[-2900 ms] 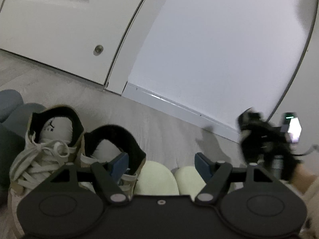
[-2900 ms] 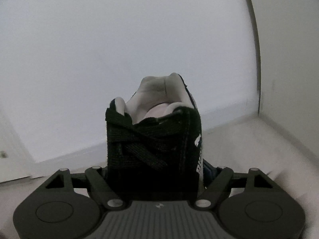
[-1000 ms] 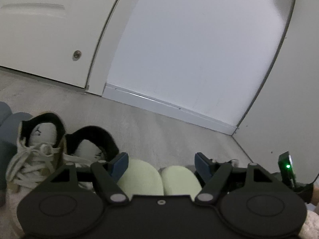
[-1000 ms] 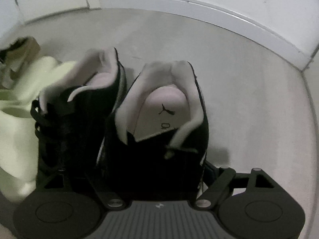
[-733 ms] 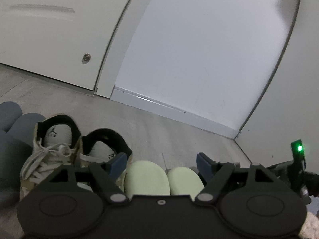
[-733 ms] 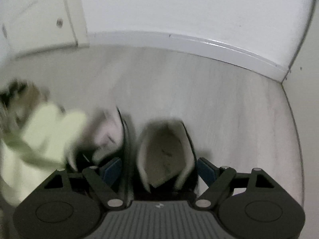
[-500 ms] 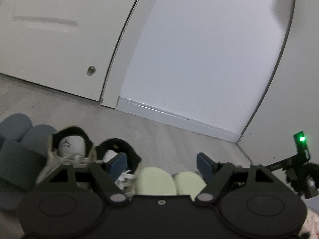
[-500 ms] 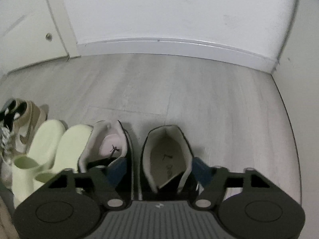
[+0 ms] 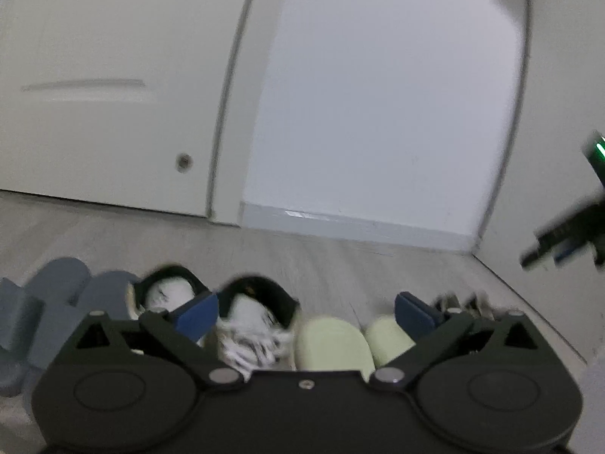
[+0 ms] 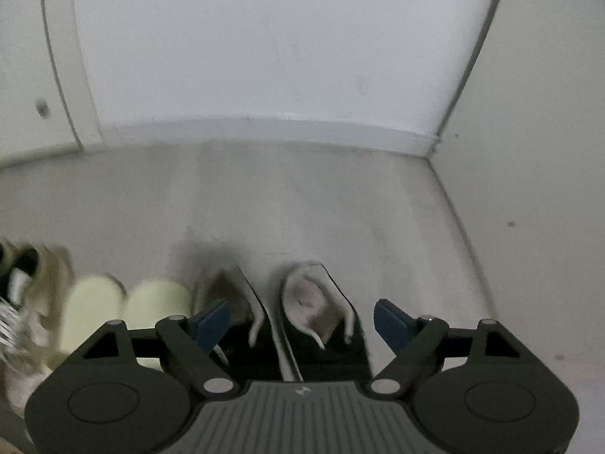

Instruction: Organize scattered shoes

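Shoes stand in a row on the pale floor, heels toward the wall. In the right wrist view two black sneakers [image 10: 321,314] with pale linings sit side by side below my open right gripper [image 10: 302,321], which holds nothing. Left of them lie two pale green slippers [image 10: 124,310] and a beige laced sneaker [image 10: 34,283]. In the left wrist view my left gripper [image 9: 306,310] is open and empty above the beige sneakers [image 9: 249,314] and the green slippers [image 9: 332,344]. Grey-blue slippers [image 9: 56,302] end the row at the left.
A white wall with a baseboard [image 10: 264,128] runs behind the row and meets a side wall [image 10: 529,151] at the right corner. A white door [image 9: 113,113] stands at the back left. The right gripper's body with a green light [image 9: 590,196] shows at the left view's right edge.
The right gripper set the black sneaker down beside its pair, opened and drew back and upward. The left gripper also rose and tilted up; both views are motion-blurred.
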`<state>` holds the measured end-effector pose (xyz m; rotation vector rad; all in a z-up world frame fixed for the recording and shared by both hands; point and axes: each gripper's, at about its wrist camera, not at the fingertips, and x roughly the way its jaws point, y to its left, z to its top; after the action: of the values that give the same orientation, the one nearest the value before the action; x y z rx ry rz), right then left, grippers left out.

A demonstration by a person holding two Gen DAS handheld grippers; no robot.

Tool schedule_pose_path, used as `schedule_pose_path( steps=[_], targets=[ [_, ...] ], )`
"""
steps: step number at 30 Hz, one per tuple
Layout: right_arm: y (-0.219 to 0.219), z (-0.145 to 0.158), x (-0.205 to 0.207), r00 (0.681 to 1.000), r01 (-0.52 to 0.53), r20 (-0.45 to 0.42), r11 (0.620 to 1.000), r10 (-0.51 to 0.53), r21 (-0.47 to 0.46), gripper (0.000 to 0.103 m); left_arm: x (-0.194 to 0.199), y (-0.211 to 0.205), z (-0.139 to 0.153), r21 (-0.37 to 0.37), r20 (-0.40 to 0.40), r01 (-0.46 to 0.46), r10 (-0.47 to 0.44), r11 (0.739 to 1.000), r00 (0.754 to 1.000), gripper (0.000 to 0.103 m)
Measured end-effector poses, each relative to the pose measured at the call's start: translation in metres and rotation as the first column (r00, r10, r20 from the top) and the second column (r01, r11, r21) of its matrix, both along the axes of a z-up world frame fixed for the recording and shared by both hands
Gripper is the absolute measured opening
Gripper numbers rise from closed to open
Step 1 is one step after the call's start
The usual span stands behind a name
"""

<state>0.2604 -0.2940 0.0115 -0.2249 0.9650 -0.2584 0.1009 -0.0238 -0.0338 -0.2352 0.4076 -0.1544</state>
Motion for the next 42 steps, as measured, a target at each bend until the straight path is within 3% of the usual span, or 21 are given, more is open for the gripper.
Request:
schedule_pose_path(
  steps=[2,4,7,11,13,18,20,23,24,26,28,30,33,36,39,42],
  targets=[
    [0.015,0.0,-0.004,1.0,-0.006,0.004,0.998,0.006,-0.064,0.091,0.0,0.0,-0.004,-0.024,-0.007,0.016,-0.016,1.0,1.0,0.101],
    [0.038,-0.005,-0.018,0.99,-0.058,0.125,0.993,0.071,-0.102,0.098,0.0,0.0,-0.008,-0.048,-0.014,0.031,-0.032,0.998,0.999,0.101],
    [0.044,-0.023,-0.022,0.979,-0.011,0.202,0.993,0.034,-0.116,0.099,-0.001,0.0,-0.014,-0.085,-0.024,0.054,-0.057,0.995,0.998,0.101],
    [0.047,-0.038,-0.026,0.982,-0.015,0.186,0.997,0.029,-0.078,0.099,-0.001,0.0,-0.022,-0.139,-0.036,0.087,-0.092,0.987,0.995,0.101],
    [0.05,-0.04,-0.026,0.981,-0.041,0.183,0.995,0.058,-0.095,0.099,-0.002,-0.001,-0.021,-0.225,-0.038,0.131,-0.143,0.965,0.989,0.101],
    [0.048,-0.043,-0.011,0.978,-0.137,0.137,0.982,0.155,-0.133,0.099,-0.006,-0.007,-0.01,-0.322,0.039,0.153,-0.149,0.934,0.988,0.101],
    [0.039,-0.045,0.009,0.979,-0.174,0.082,0.977,0.185,-0.121,0.098,-0.003,-0.015,-0.016,-0.243,0.033,0.167,-0.164,0.956,0.986,0.101],
    [0.021,-0.055,0.044,0.984,-0.175,-0.028,0.981,0.173,-0.082,0.097,0.007,-0.022,-0.023,-0.134,-0.059,0.114,-0.123,0.984,0.991,0.101],
    [0.015,-0.061,0.056,0.987,-0.149,-0.078,0.986,0.144,-0.068,0.091,0.012,-0.025,-0.022,-0.127,-0.058,0.113,-0.122,0.985,0.991,0.101],
    [-0.006,-0.076,0.077,0.983,-0.118,-0.132,0.991,0.125,0.061,0.074,0.022,-0.031,-0.021,-0.114,-0.054,0.112,-0.119,0.987,0.991,0.101],
    [-0.028,-0.09,0.09,0.977,-0.079,-0.174,0.965,0.125,0.25,0.071,0.032,-0.038,-0.021,-0.1,-0.051,0.111,-0.117,0.989,0.992,0.101],
    [-0.044,-0.1,0.093,0.97,-0.021,-0.218,0.935,0.105,0.355,0.071,0.043,-0.044,-0.02,-0.086,-0.047,0.11,-0.114,0.99,0.992,0.101],
    [-0.052,-0.107,0.093,0.967,-0.079,-0.198,0.932,0.158,0.354,0.071,0.058,-0.054,-0.018,-0.065,-0.037,0.106,-0.108,0.992,0.993,0.101],
    [-0.054,-0.118,0.093,0.965,-0.139,-0.179,0.95,0.193,0.279,0.072,0.071,-0.076,0.0,-0.045,0.056,0.058,-0.055,0.997,0.997,0.101],
    [-0.054,-0.131,0.099,0.954,-0.218,-0.129,0.924,0.269,0.313,0.072,0.066,-0.083,0.004,-0.041,0.102,0.017,-0.013,0.999,0.995,0.101],
    [-0.053,-0.144,0.091,0.962,-0.216,-0.099,0.93,0.255,0.299,0.073,0.031,-0.076,-0.016,0.04,0.009,0.014,-0.014,0.999,1.0,0.101]
  ],
)
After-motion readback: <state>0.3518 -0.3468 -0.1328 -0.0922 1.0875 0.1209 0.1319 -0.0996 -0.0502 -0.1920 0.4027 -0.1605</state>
